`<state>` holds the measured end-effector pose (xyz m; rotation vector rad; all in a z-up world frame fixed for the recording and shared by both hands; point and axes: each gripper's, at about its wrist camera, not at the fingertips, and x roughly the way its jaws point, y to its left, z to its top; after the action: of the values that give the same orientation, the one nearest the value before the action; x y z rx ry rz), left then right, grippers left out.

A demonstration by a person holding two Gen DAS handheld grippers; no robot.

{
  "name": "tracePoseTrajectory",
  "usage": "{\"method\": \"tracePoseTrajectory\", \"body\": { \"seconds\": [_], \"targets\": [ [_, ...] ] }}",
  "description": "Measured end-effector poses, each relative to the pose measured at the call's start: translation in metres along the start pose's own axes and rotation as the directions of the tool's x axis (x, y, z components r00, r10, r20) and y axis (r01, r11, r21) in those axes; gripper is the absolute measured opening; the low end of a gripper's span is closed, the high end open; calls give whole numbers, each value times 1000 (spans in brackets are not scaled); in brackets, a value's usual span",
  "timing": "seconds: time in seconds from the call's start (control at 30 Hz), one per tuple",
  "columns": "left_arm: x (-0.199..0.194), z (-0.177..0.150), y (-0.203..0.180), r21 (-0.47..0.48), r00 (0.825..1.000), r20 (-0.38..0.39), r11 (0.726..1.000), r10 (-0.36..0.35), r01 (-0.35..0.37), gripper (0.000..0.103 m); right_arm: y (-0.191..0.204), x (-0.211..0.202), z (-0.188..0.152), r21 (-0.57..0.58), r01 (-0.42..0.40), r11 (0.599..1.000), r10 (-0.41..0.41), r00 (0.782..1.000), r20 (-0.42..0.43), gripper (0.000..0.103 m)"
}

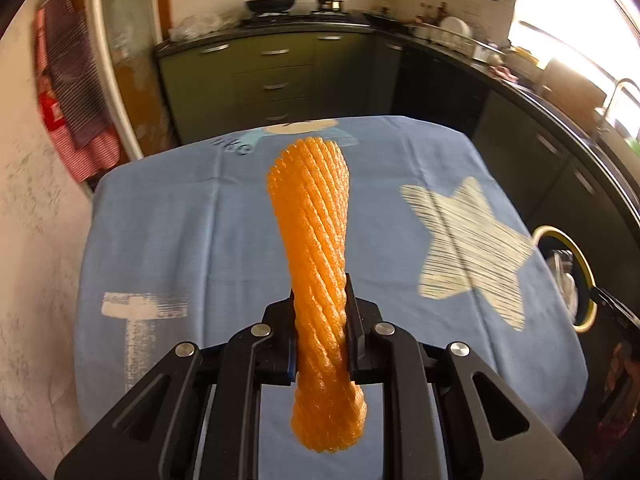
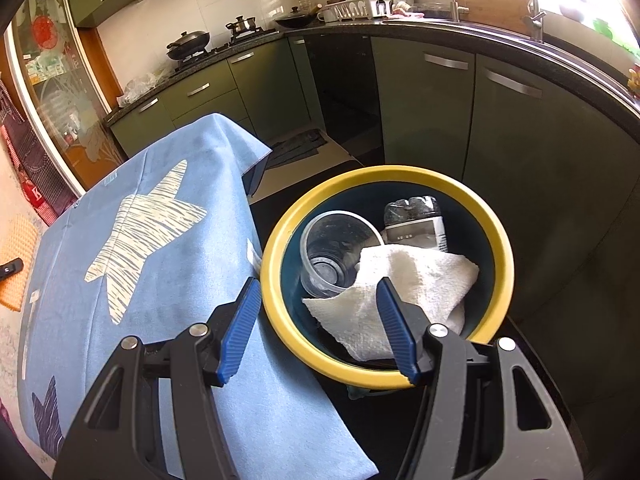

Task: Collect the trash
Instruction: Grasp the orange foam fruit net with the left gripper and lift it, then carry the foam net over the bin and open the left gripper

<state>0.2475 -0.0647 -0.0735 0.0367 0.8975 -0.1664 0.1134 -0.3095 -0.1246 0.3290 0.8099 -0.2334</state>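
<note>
Orange foam netting, a twisted fruit-sleeve (image 1: pixel 316 276), is pinched near its lower third by the left gripper (image 1: pixel 320 312), whose two fingers press together on it so that most of the sleeve stands up above the grip and a shorter tail hangs below, all of it held over the blue star-printed cloth covering the desk (image 1: pixel 168 240). The yellow-rimmed bin (image 2: pixel 384 276) is the landmark: in the left wrist view only a sliver of its rim shows off the desk's right edge, so the sleeve is well apart from it and must travel sideways past the desk edge to reach it. The foam is soft and springy, so it could likely slip through the fingers or flop sideways during that carry, and on release it may cling to a pad instead of dropping. Inside the bin lie a clear plastic cup (image 2: pixel 336 252), a crushed plastic bottle (image 2: pixel 416 220) behind it, and a white paper towel (image 2: pixel 404 296) draped across the near side up to the rim; a light sleeve landing on that towel could bounce or roll out. Directly above the bin's near rim hovers the right gripper (image 2: pixel 316 328), fingers spread wide and holding nothing, where it could block or collide with the left gripper arriving at the bin.
</note>
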Motion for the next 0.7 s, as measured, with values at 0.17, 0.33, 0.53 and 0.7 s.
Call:
{"method": "tracePoseTrajectory", "body": {
  "seconds": [0.17, 0.33, 0.53, 0.7],
  "targets": [
    [-17, 4, -88, 195, 988, -17, 969, -153, 154, 18, -22, -15, -4, 45, 35, 998, -36, 999, 32, 57],
    [-9, 10, -186, 352, 956, -86, 889, -282, 294, 18, -49, -31, -9, 94, 60, 994, -65, 996, 53, 57],
    [23, 21, -290, 426, 911, -182, 805, -370, 412, 21, -82, -45, -14, 152, 84, 985, -95, 993, 72, 58],
    [56, 16, -370, 495, 880, -257, 728, -399, 475, 23, -102, -49, -19, 188, 93, 978, -109, 991, 72, 58]
  ]
}}
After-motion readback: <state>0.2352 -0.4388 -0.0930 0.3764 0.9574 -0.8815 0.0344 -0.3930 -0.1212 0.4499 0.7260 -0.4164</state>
